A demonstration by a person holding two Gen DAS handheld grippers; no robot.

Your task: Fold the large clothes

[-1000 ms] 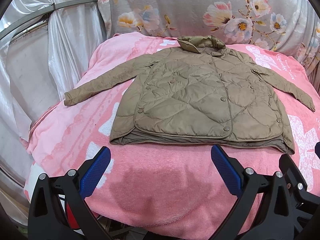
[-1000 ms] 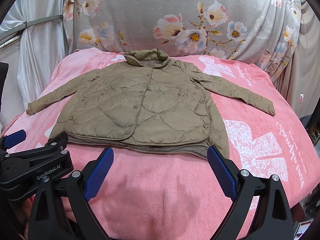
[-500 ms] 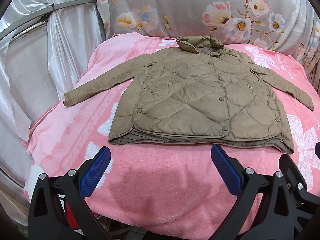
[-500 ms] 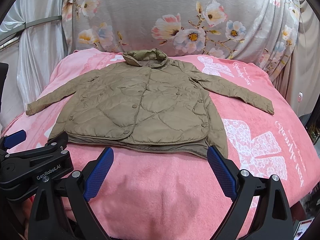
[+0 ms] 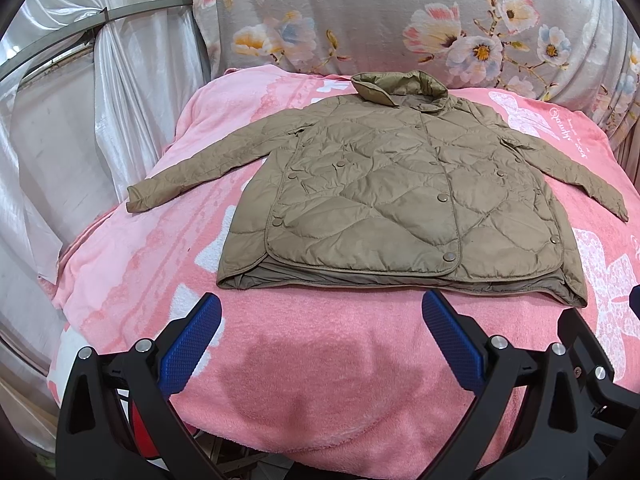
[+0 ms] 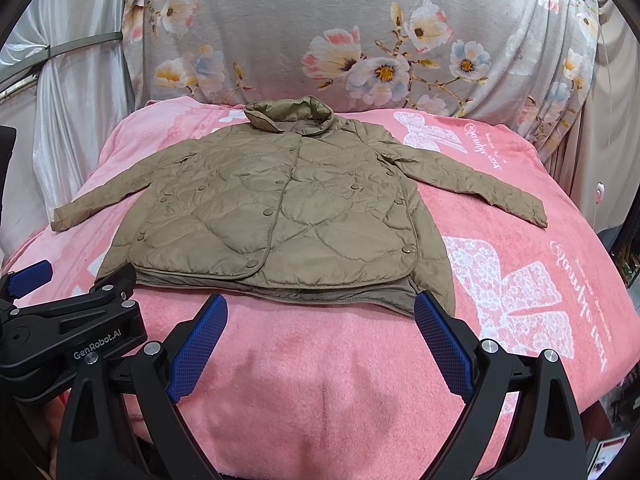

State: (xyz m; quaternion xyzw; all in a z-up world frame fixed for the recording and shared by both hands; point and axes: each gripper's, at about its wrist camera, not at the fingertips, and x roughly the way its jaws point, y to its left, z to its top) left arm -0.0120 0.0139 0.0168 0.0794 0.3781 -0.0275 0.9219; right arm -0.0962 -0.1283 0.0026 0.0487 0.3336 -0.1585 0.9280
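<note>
The left gripper (image 5: 322, 336) and right gripper (image 6: 320, 340) hover side by side, jaws spread and empty. Ahead, a khaki quilted jacket (image 5: 400, 204) lies flat on the pink blanket (image 5: 320, 380).

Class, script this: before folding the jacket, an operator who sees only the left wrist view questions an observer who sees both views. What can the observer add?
Operator: What are the right tongs doing?
Observer: They are open and empty, short of the jacket hem.
Operator: Anything past the right-hand cuff?
Observer: A small white round thing hangs on a cord just off the blanket edge.
Operator: Any marking on my left tongs?
Observer: Their side reads GenRobot.AI.
</note>
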